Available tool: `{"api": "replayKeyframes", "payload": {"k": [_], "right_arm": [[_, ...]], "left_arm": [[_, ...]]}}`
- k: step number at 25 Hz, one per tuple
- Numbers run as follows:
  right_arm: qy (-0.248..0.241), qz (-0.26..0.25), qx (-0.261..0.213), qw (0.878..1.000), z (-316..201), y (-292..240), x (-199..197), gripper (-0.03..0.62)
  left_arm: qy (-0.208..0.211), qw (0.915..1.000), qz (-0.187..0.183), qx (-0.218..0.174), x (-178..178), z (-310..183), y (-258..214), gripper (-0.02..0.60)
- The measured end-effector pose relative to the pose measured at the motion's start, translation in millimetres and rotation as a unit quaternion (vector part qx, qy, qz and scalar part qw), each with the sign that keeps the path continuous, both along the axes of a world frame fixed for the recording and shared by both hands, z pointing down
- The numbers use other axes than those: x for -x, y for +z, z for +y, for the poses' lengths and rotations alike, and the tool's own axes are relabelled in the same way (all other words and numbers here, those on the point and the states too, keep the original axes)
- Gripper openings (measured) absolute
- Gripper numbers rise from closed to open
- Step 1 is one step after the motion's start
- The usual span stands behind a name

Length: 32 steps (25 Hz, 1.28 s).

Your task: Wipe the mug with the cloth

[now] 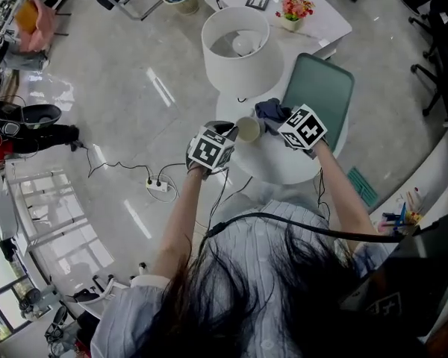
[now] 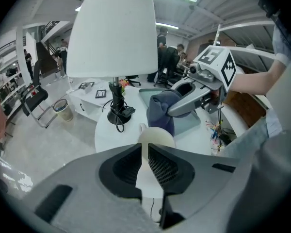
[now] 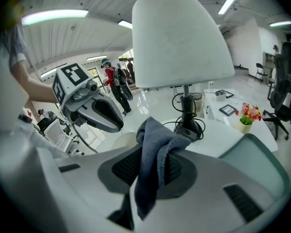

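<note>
Both closed: left tool point(image 2: 144, 145) pinches the mug point(image 2: 156, 134), right tool point(image 3: 156, 150) the cloth point(image 3: 154, 130).

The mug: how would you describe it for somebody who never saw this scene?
Start from the big white lamp on the round white table. Below its shade in the head view is the mug: the only cream cup there, beside the dark blue cloth.
</note>
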State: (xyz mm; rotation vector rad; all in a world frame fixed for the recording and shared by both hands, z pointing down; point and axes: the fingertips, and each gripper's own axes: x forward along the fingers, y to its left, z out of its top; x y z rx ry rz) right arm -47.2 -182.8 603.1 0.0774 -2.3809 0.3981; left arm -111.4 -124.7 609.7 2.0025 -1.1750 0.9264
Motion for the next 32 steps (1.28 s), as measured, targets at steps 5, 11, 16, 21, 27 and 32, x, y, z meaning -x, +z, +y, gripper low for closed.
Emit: {"api": "replayKeyframes", "payload": {"k": [5, 11, 16, 21, 27, 32], "right_arm": [[-0.053, 0.016, -0.003, 0.998, 3, 17, 13, 0.083], [-0.086, 0.026, 0.006, 0.996, 7, 30, 22, 0.083], [-0.080, 0.030, 0.039, 0.996, 8, 37, 24, 0.082], [-0.053, 0.030, 0.077, 0.995, 11, 38, 24, 0.083], [0.001, 0.013, 0.123, 0.992, 17, 34, 23, 0.082], [0.050, 0.001, 0.132, 0.990, 20, 35, 15, 0.082]], "left_arm": [[0.036, 0.9989, -0.001, 0.029, -4, -4, 11, 0.140], [0.066, 0.9963, -0.028, 0.047, 5, -13, 21, 0.146], [0.088, 0.9933, -0.040, 0.063, 6, -21, 32, 0.144], [0.088, 0.9929, -0.023, 0.077, 3, -26, 40, 0.075], [0.051, 0.9966, 0.006, 0.064, 10, -33, 37, 0.054], [0.049, 0.9972, -0.014, 0.054, 7, -33, 40, 0.052]]}}
